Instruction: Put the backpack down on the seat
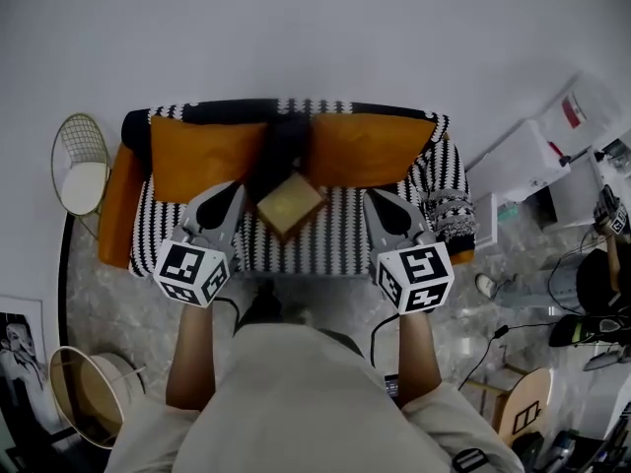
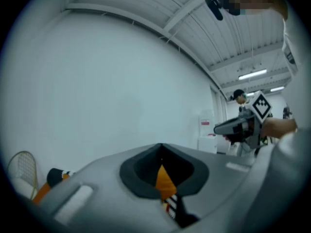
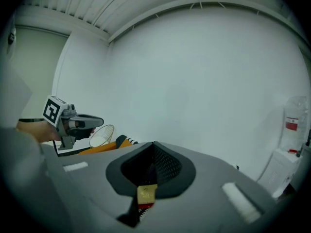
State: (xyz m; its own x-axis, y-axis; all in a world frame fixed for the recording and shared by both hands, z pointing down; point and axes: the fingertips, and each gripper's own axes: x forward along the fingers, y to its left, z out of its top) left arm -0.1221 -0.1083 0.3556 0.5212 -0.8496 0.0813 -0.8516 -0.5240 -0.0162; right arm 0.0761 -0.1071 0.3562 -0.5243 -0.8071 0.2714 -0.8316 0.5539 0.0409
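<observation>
The backpack (image 1: 289, 197), black with a tan square front panel, rests on the striped black-and-white sofa seat (image 1: 340, 239), leaning back between two orange cushions (image 1: 202, 156). My left gripper (image 1: 234, 189) hovers just left of it, jaws together and empty. My right gripper (image 1: 377, 199) hovers to its right, also shut with nothing in it. In the left gripper view the left gripper (image 2: 161, 146) has its jaws meeting at the tip, with a sliver of orange cushion behind. The right gripper view shows the right gripper (image 3: 153, 143) with a strip of the tan panel (image 3: 146, 194) below its tip.
A gold wire chair (image 1: 81, 161) stands left of the sofa. A round wicker basket (image 1: 89, 392) sits at lower left. White cabinets (image 1: 532, 161), cables and gear crowd the right side. The person stands close to the sofa's front edge.
</observation>
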